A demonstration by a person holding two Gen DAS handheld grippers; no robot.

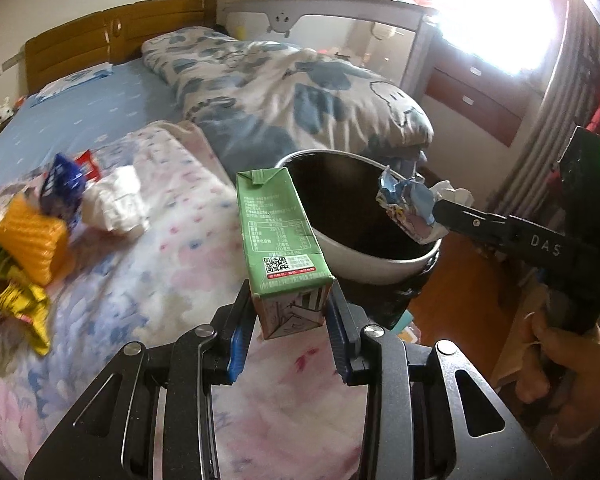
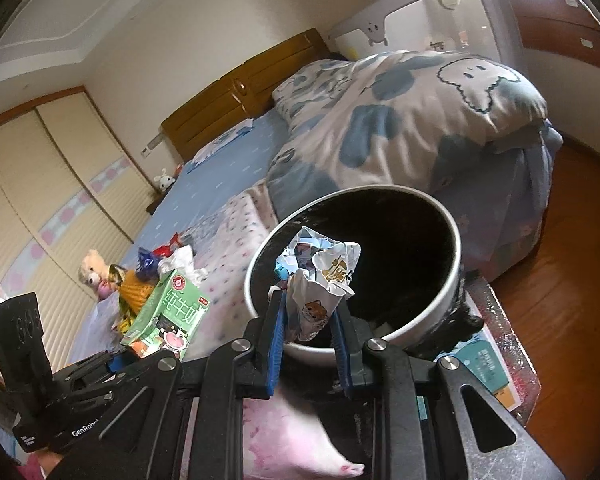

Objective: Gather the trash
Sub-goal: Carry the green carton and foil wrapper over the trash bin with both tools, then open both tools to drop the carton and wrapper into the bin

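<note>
My left gripper (image 1: 290, 314) is shut on a green milk carton (image 1: 280, 236), holding it upright beside the near left rim of the round trash bin (image 1: 380, 268). The carton also shows in the right wrist view (image 2: 168, 316). My right gripper (image 2: 310, 312) is shut on a crumpled white and blue wrapper (image 2: 316, 284), held over the bin's (image 2: 454, 256) near rim. In the left wrist view the right gripper (image 1: 436, 216) reaches in from the right with the wrapper (image 1: 406, 204) above the bin's far right rim.
More trash lies on the floral bedspread (image 1: 148, 280) at the left: an orange pack (image 1: 32, 240), a yellow wrapper (image 1: 28, 308), a blue wrapper (image 1: 62, 186), crumpled white paper (image 1: 116, 200). A folded quilt (image 1: 292, 92) lies behind the bin. Wooden floor (image 2: 572, 280) is at the right.
</note>
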